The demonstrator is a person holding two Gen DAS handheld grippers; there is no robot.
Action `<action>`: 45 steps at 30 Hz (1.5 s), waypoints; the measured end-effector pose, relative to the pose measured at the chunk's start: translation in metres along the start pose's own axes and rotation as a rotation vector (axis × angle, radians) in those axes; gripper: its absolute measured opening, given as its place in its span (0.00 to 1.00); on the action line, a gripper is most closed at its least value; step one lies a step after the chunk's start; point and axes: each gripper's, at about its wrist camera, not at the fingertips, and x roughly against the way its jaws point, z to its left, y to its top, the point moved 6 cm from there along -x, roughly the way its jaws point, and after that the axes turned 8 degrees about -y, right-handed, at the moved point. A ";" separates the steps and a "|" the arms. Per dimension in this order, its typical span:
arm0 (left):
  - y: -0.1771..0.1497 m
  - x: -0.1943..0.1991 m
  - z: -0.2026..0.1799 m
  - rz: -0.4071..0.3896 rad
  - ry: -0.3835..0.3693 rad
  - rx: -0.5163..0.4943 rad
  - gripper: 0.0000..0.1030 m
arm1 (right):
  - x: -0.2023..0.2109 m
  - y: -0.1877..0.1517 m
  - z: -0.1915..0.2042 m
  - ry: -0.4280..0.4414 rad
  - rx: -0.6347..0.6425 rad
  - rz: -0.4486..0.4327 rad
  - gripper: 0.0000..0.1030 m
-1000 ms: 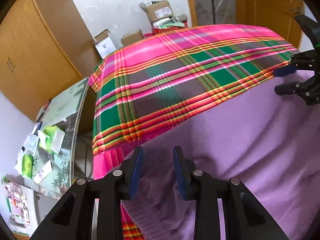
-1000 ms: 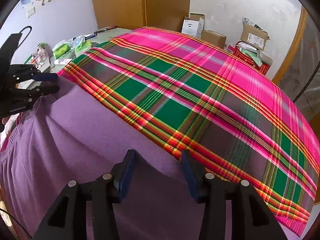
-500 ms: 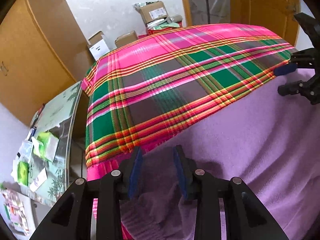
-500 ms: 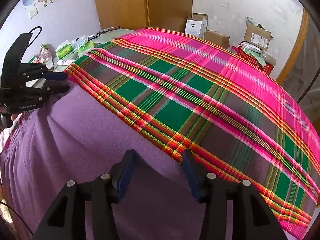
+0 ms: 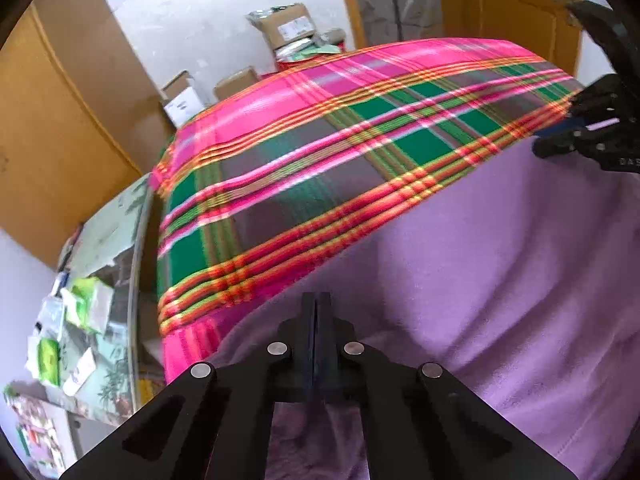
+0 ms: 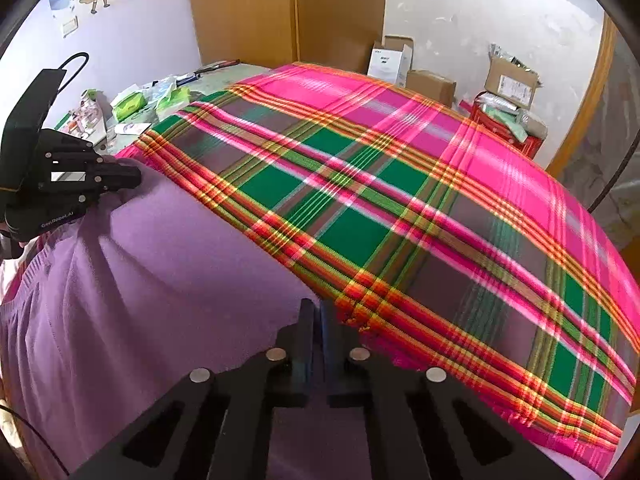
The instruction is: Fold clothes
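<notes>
A purple knit garment (image 5: pixel 500 264) lies spread on a bed covered by a pink, green and red plaid blanket (image 5: pixel 320 152). My left gripper (image 5: pixel 317 304) is shut on the garment's far left edge, and it shows at the left of the right wrist view (image 6: pixel 132 178). My right gripper (image 6: pixel 316 312) is shut on the garment's (image 6: pixel 160 280) far right edge, where it meets the blanket (image 6: pixel 400 208). It shows at the right of the left wrist view (image 5: pixel 548 144). The fabric between the two grippers is pulled into shallow creases.
A glass-topped side table (image 5: pixel 116 240) with green packets stands left of the bed, also in the right wrist view (image 6: pixel 160 92). Cardboard boxes (image 6: pixel 432 80) and a red crate (image 6: pixel 508 132) sit against the far wall. Wooden wardrobes (image 6: pixel 280 12) stand behind.
Both grippers were open over the garment's far edge and have now shut on it. The fabric has bunched slightly at each grip.
</notes>
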 end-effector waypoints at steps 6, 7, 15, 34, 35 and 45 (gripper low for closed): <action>0.006 0.005 0.021 -0.044 0.033 0.081 0.00 | 0.003 0.008 -0.008 -0.040 -0.032 -0.032 0.03; 0.005 0.004 0.021 -0.044 0.029 0.081 0.00 | 0.000 0.007 -0.008 -0.039 -0.034 -0.019 0.03; -0.001 -0.001 0.006 -0.025 -0.018 0.005 0.30 | -0.006 0.002 -0.009 -0.013 -0.055 0.005 0.06; 0.004 -0.008 -0.005 -0.023 -0.070 -0.034 0.04 | -0.011 -0.005 -0.022 0.007 -0.070 0.019 0.27; 0.004 -0.008 -0.007 -0.026 -0.064 -0.041 0.02 | -0.011 -0.005 -0.022 0.006 -0.069 0.020 0.26; 0.007 0.007 0.004 -0.104 -0.039 0.043 0.02 | 0.007 -0.007 -0.010 -0.033 -0.019 -0.026 0.03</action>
